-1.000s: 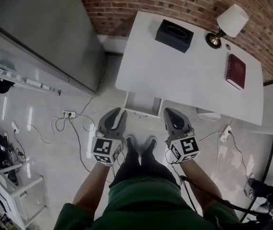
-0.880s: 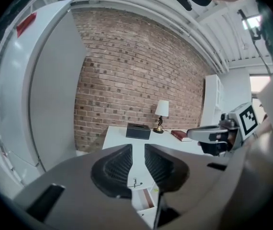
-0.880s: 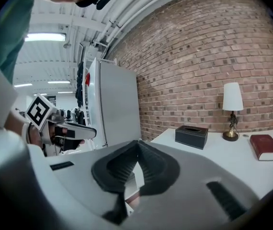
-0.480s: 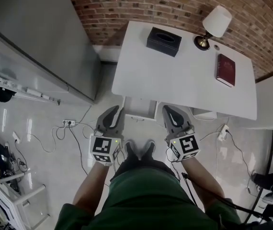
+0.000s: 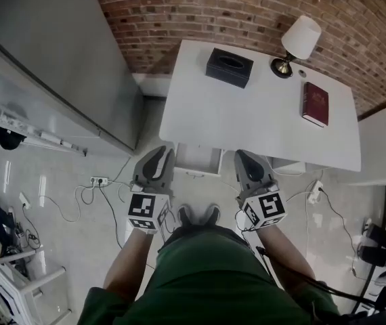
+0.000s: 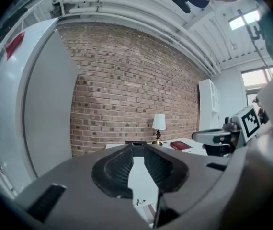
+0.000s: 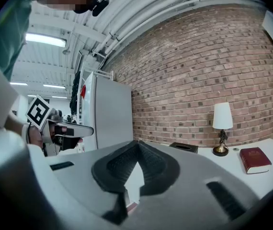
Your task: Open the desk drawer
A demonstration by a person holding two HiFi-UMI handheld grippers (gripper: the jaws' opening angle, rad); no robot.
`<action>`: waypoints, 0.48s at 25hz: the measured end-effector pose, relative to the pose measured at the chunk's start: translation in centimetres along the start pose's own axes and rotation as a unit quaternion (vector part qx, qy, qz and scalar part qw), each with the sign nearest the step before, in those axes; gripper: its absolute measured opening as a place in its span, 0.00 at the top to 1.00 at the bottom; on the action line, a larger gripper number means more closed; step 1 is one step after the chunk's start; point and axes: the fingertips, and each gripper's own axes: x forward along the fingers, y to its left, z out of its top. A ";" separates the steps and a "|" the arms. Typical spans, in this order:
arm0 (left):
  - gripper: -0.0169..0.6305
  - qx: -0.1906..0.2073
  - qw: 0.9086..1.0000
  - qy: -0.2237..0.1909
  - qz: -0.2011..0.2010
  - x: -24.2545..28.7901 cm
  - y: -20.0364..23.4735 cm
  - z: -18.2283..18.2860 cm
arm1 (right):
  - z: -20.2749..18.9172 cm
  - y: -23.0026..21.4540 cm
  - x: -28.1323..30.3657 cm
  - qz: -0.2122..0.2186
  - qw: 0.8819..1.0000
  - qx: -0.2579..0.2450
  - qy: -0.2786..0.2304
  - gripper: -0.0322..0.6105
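The white desk [image 5: 247,120] stands against the brick wall. Its white drawer [image 5: 196,160] sticks out from the near edge at the left. In the head view my left gripper [image 5: 155,162] hangs just left of the drawer and my right gripper [image 5: 249,166] just right of it, neither touching it. Both point roughly level toward the desk. The left gripper [image 6: 137,148] shows a narrow gap between its pads with nothing in it. The tips of the right gripper [image 7: 137,143] meet, holding nothing.
On the desk are a black tissue box [image 5: 229,67], a lamp [image 5: 299,39] and a red book [image 5: 315,104]. A tall grey cabinet [image 5: 64,66] stands at the left. A power strip [image 5: 99,180] and cables lie on the floor. My feet [image 5: 196,215] are below the drawer.
Both grippers have risen a little in front of the desk. The left jaws stand closer together than before. The drawer sticks out as it did.
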 end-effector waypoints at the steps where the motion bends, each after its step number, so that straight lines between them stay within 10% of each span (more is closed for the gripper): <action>1: 0.88 0.001 1.000 -0.005 0.000 0.0 0.0 0.5 | 0.1 0.0 0.0 -0.001 1.000 0.003 -0.001 0.95; 12: 0.88 0.047 0.998 -0.044 -0.010 0.4 -1.1 4.6 | 3.5 -0.1 0.6 -0.005 1.000 0.003 -0.030 0.95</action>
